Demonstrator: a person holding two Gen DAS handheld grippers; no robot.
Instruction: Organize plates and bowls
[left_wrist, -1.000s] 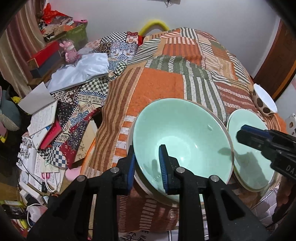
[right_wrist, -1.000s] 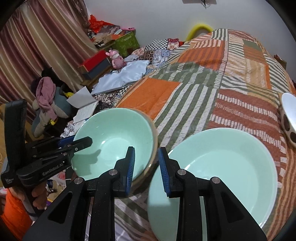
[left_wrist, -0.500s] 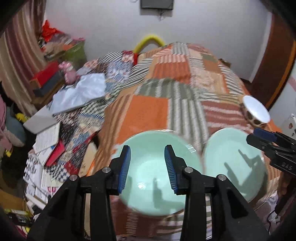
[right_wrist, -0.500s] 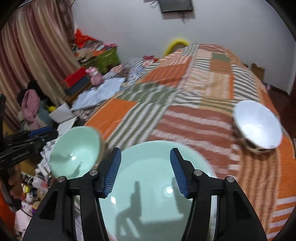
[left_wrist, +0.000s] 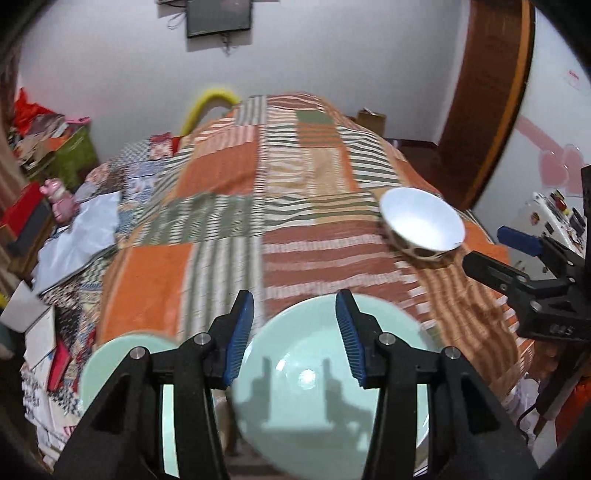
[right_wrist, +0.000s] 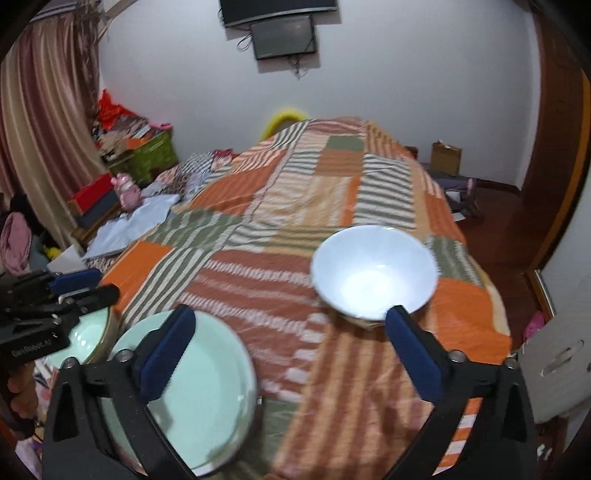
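Two grippers over a bed under a patchwork quilt (left_wrist: 229, 254), both empty. Left gripper (left_wrist: 295, 328): jaws part-way open, just been opening, nothing between the blue pads; under them, at the near edge, a mint plate (left_wrist: 314, 398). Left of it, half hidden by the gripper's arm, a mint bowl (left_wrist: 122, 354). Farther right on the quilt, well apart from the plate, a white bowl (left_wrist: 421, 221) with a spotted brown outside, seen only from this side. Right gripper (right_wrist: 291, 332): jaws spread wide, just been opening, nothing held; white bowl just past the right fingertip, plate under the left one. From the right wrist only: a brown rim on the mint bowl at far left, the hand (right_wrist: 22, 391) under the left gripper, and a curtain (right_wrist: 48, 147) along the left wall. From the left wrist only: books and papers (left_wrist: 40, 332) down the left of the bed. Both views blurred.
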